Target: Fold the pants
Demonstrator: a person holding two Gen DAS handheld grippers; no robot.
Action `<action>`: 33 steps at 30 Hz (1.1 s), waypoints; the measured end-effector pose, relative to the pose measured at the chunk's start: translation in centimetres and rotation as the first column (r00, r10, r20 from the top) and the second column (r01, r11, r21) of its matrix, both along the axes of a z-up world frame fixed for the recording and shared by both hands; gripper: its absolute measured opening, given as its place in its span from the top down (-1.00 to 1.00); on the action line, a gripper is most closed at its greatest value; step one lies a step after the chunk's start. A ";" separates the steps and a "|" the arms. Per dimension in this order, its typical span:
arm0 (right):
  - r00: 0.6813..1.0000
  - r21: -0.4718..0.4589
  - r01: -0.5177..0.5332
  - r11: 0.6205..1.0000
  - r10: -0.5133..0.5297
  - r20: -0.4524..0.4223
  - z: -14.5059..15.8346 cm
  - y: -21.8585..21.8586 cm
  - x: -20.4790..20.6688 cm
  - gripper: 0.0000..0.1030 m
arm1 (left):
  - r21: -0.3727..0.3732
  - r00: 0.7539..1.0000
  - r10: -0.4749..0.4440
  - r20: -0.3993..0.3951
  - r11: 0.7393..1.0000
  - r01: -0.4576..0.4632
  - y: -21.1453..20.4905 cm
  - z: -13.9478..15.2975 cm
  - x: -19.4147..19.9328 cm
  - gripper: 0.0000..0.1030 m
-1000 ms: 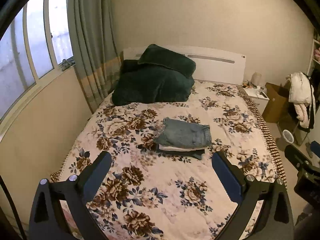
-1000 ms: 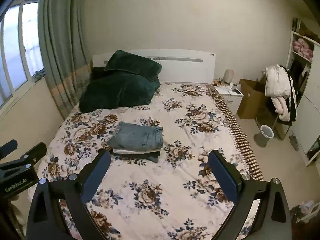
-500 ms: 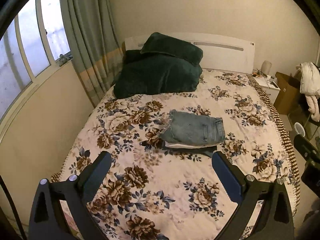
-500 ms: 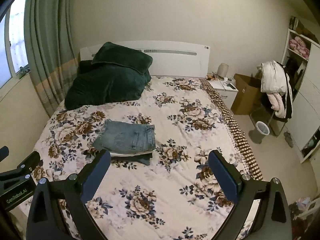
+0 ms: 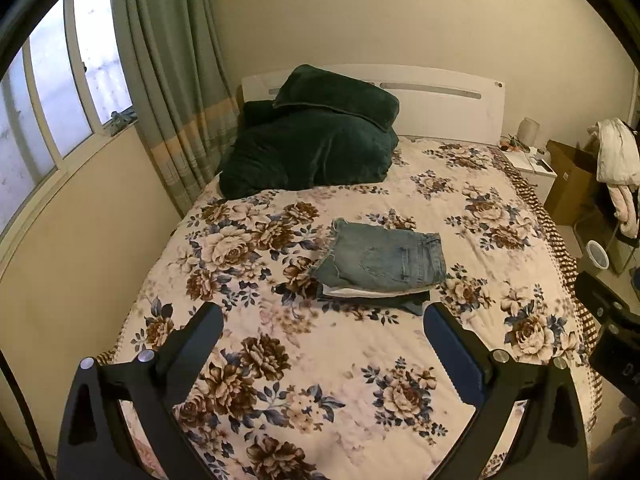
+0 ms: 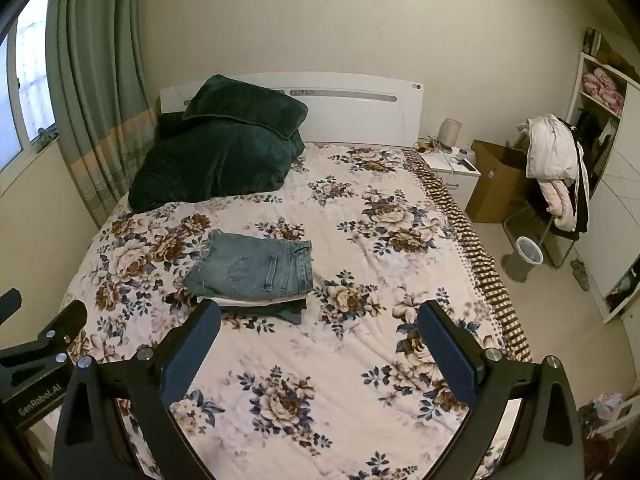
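Folded blue jeans (image 5: 384, 258) lie on top of a small stack of folded clothes, a white piece and a dark piece under them, in the middle of the floral bed cover (image 5: 320, 360). The stack also shows in the right wrist view (image 6: 252, 268). My left gripper (image 5: 322, 328) is open and empty, held above the bed's near part, short of the stack. My right gripper (image 6: 318, 328) is open and empty, just right of the stack and nearer the foot of the bed. The left gripper's body shows at the left edge of the right wrist view (image 6: 36, 356).
Dark green pillows and blanket (image 5: 312, 148) are piled at the white headboard (image 6: 352, 108). Window and green curtain (image 5: 172, 80) stand on the left. A nightstand (image 6: 452, 168), cardboard box (image 6: 496, 180), chair with clothes (image 6: 556, 168) and waste bin (image 6: 526, 256) stand right of the bed.
Both grippers have swung so the bed and stack sit lower and more to the right in the left view, and more to the left in the right view. Both stay open and empty.
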State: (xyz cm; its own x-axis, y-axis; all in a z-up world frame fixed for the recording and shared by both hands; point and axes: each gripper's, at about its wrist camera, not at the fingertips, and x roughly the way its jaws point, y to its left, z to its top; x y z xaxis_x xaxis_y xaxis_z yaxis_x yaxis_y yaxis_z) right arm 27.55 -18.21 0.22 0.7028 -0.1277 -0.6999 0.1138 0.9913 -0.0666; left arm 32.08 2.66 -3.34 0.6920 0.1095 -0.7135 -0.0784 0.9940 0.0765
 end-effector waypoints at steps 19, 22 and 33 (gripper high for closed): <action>1.000 0.002 0.002 1.000 -0.002 0.012 -1.1 -0.3 -1.8 -0.96 | -0.002 0.999 -0.014 0.044 1.000 0.014 -0.6 1.1 -0.6 -0.99; 1.000 0.005 0.000 1.000 0.000 0.015 -0.8 -0.1 -2.0 -0.96 | -0.007 0.999 -0.012 0.050 1.000 0.012 -0.6 1.4 -0.6 -0.99; 1.000 0.003 -0.007 1.000 0.007 0.023 0.1 0.3 -1.6 -0.96 | -0.009 0.998 -0.011 0.054 1.000 0.011 -0.7 1.7 -0.8 -0.99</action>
